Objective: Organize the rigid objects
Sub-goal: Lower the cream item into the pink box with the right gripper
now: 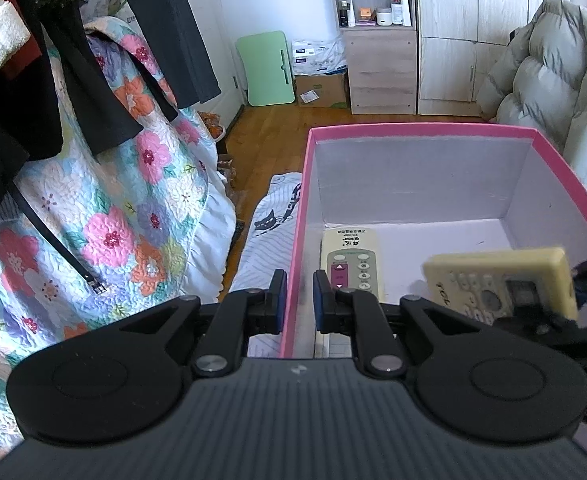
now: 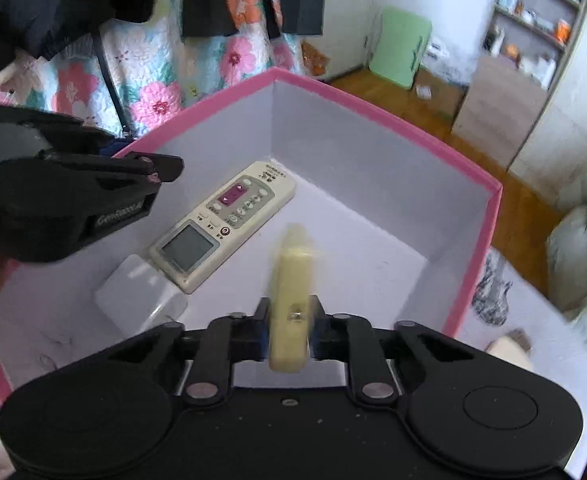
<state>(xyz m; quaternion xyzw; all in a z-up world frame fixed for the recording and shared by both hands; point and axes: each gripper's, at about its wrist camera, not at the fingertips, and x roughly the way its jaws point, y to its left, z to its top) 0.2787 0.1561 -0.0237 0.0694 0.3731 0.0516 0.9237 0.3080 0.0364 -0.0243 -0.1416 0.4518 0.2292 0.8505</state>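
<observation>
Our right gripper [image 2: 289,330] has its fingers clamped on a yellowed remote [image 2: 293,280], held on edge above the floor of the pink box [image 2: 469,280]. Our left gripper [image 1: 297,300] pinches the box's left wall. Farther in, a white remote [image 2: 225,220] lies flat beside a small white block [image 2: 133,292].

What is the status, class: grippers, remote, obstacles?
Left gripper clamps pink box wall. Right gripper holds yellowed remote over box. White remote and white block already inside; landing spot free.
</observation>
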